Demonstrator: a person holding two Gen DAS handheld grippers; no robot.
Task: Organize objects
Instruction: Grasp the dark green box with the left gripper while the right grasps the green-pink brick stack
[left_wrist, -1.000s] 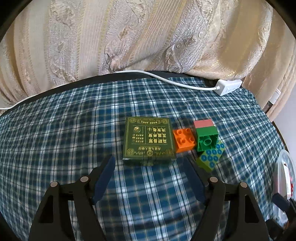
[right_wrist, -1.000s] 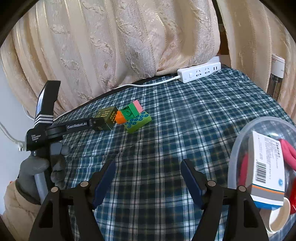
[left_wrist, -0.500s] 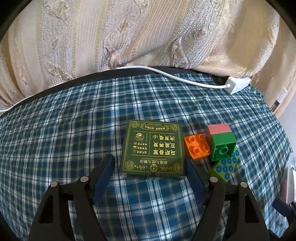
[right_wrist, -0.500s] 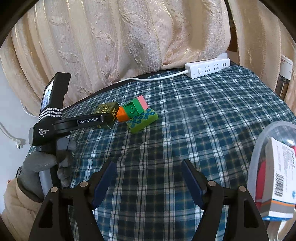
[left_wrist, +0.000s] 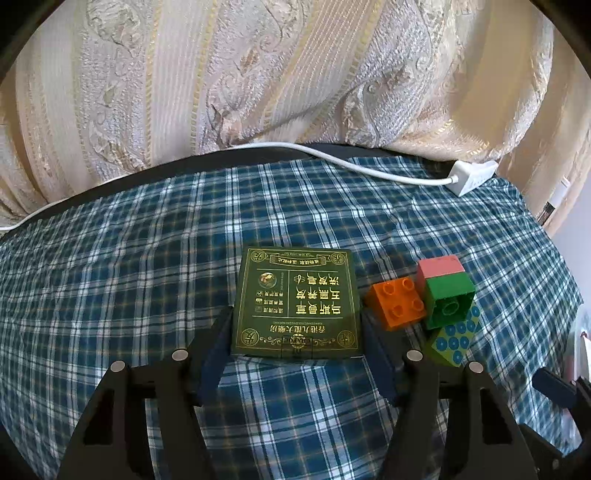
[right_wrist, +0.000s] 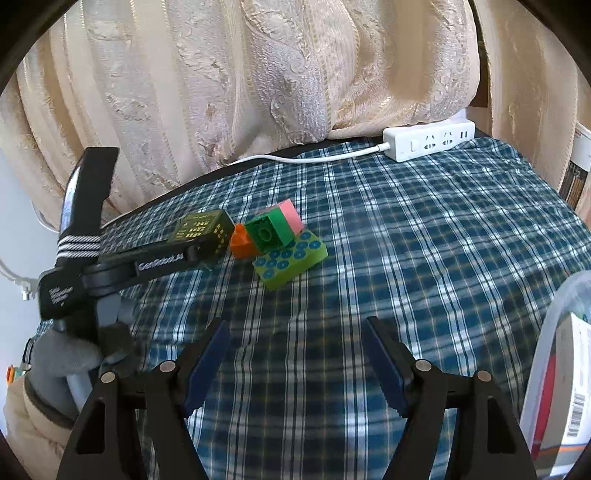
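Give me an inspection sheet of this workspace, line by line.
Surface: blue plaid cloth, wrinkled.
Job's things: dark green box lying flat; orange brick, green-and-pink brick and lime dotted brick clustered beside it; clear container holding a white carton.
Clutter: nothing seen.
Grippers: left gripper open, fingers flanking the box's near end; right gripper open over bare cloth.
Cables: white cord runs along the far edge to a power strip.
Surroundings: cream brocade curtain.
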